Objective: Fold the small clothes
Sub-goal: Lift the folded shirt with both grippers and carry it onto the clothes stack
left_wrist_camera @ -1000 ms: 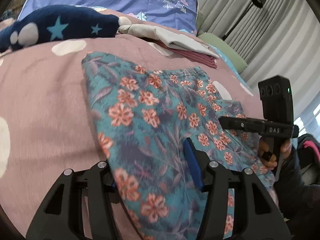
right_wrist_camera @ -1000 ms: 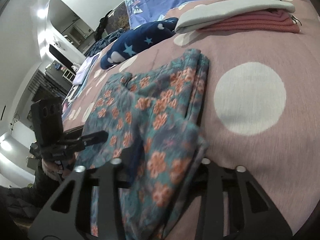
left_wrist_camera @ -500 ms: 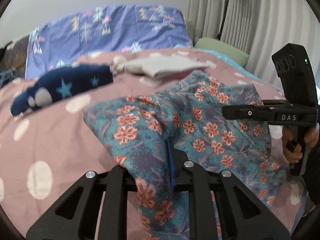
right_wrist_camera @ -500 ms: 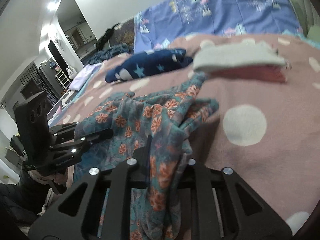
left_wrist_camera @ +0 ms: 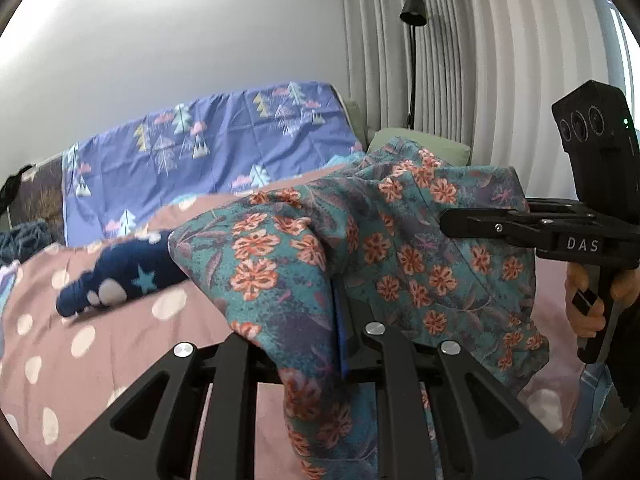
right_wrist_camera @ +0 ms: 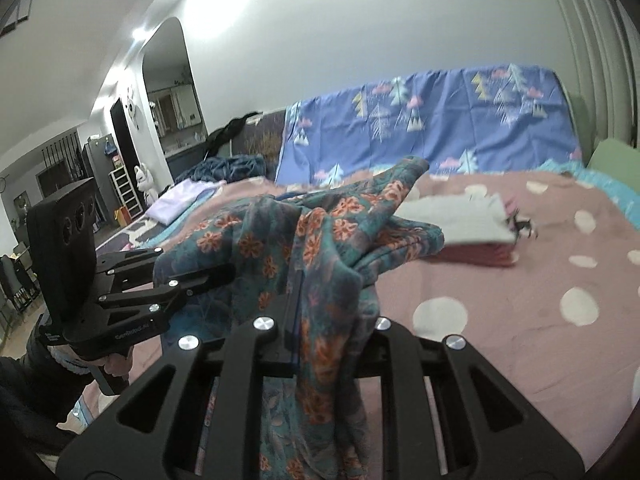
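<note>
Nearest the left wrist camera, the left gripper [left_wrist_camera: 340,332] has its jaws pinched on a bunched edge of the teal floral garment [left_wrist_camera: 400,240], which hangs lifted above the pink polka-dot bedspread [left_wrist_camera: 80,320]. Its jaws have just been closing, with the cloth caught between them. To the right in this view, the right gripper [left_wrist_camera: 448,222] bites into another part of the same cloth, a hand [left_wrist_camera: 588,300] wrapped around its grip. Behind the cloth lie a navy star-print piece [left_wrist_camera: 120,276] on the bedspread, then a blue tree-print sheet [left_wrist_camera: 208,148], pale curtains and a black lamp [left_wrist_camera: 414,10].

Only the right wrist view shows the far side of the room. Close up, the right gripper's jaws clamp a fold of the garment; they too have just been closing on it. The left gripper appears at the left edge, held in a dark sleeve [right_wrist_camera: 24,384]. Farther off sits a folded stack [right_wrist_camera: 468,236], grey over pink, on the bedspread, and beyond that an arched doorway [right_wrist_camera: 168,92].
</note>
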{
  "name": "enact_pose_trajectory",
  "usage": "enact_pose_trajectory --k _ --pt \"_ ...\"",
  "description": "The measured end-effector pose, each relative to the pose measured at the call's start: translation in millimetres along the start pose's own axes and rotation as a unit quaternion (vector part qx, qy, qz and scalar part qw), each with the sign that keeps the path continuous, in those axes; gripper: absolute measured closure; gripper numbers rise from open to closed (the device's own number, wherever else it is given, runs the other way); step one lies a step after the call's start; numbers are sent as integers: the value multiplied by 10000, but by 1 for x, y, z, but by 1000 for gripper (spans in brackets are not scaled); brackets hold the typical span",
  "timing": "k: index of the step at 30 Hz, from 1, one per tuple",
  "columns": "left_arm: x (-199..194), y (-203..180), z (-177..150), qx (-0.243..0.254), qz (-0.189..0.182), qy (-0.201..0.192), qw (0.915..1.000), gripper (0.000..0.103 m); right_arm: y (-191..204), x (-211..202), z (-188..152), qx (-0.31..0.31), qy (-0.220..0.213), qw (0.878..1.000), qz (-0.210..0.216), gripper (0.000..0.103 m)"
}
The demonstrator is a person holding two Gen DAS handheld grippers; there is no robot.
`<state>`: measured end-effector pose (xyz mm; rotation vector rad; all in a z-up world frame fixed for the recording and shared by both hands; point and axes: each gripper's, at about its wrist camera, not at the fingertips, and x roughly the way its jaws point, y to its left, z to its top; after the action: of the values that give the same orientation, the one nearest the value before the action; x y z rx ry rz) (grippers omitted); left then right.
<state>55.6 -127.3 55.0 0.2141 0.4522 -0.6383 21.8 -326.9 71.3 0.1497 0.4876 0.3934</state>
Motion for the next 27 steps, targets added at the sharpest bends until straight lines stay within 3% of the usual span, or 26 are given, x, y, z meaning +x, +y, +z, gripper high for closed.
enact_pose_trajectory --k 8,14,17,23,27 --pt "22 -18 54 564 443 -195 9972 88 -13 0 46 -478 -205 9976 -462 88" --pt "71 -18 122 1230 910 -360 9876 87 -49 23 116 -630 -400 9924 -982 88" --pt "99 -13 150 1450 1190 -474 9811 87 -75 41 144 -523 -546 9909 -1112 88" --pt "168 -4 190 2162 1736 -455 9597 87 -123 86 179 -244 -673 9888 -1309 88" --pt "214 13 210 2263 1934 -491 9534 84 -157 125 204 77 -739 9874 -1397 88"
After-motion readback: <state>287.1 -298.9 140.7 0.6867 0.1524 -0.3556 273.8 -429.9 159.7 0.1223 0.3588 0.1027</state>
